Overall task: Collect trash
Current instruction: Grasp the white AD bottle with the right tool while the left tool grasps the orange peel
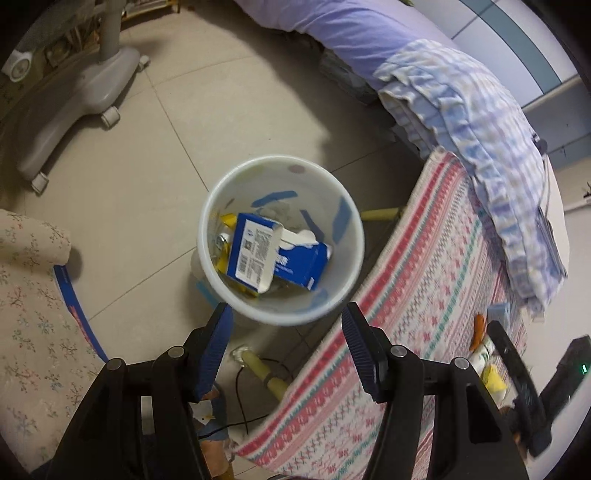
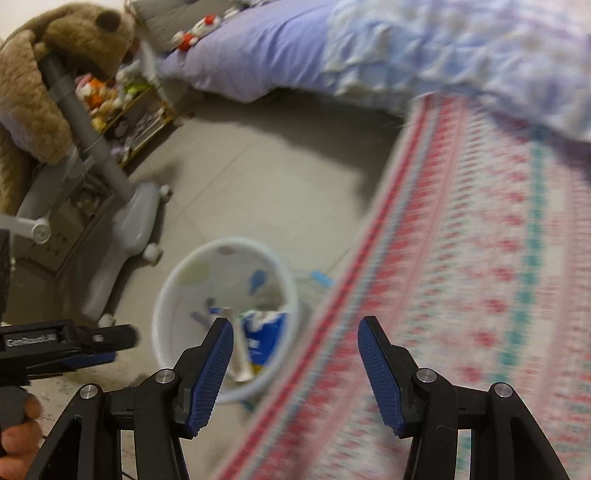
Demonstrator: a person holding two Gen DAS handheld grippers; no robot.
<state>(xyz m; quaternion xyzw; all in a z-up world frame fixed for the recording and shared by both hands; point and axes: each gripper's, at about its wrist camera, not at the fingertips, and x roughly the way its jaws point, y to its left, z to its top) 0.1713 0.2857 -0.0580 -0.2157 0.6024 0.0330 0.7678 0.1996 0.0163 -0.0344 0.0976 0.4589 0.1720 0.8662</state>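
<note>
A white waste bin [image 1: 221, 206] stands on the tiled floor beside a table with a patterned cloth. In it lie a blue and white carton [image 1: 273, 254] and yellow scraps [image 1: 227, 221]. My left gripper [image 1: 286, 314] is open and empty, held just above the bin's near rim. In the right wrist view the bin [image 2: 173, 295] shows below left with the carton [image 2: 266, 336] inside. My right gripper [image 2: 295, 332] is open and empty, over the bin's right rim and the cloth's edge. The left gripper [image 2: 110, 341] shows at the left edge there. Small wrappers [image 1: 487, 369] lie on the cloth.
The table with the pink patterned cloth [image 1: 424, 295] fills the right side. A bed with a lilac sheet [image 1: 351, 26] and a checked blanket [image 1: 480, 129] lies behind. A grey wheeled chair base [image 1: 74, 107] stands at the left. A floral cushion [image 1: 29, 314] is near left. A cable [image 1: 243, 406] runs under the table.
</note>
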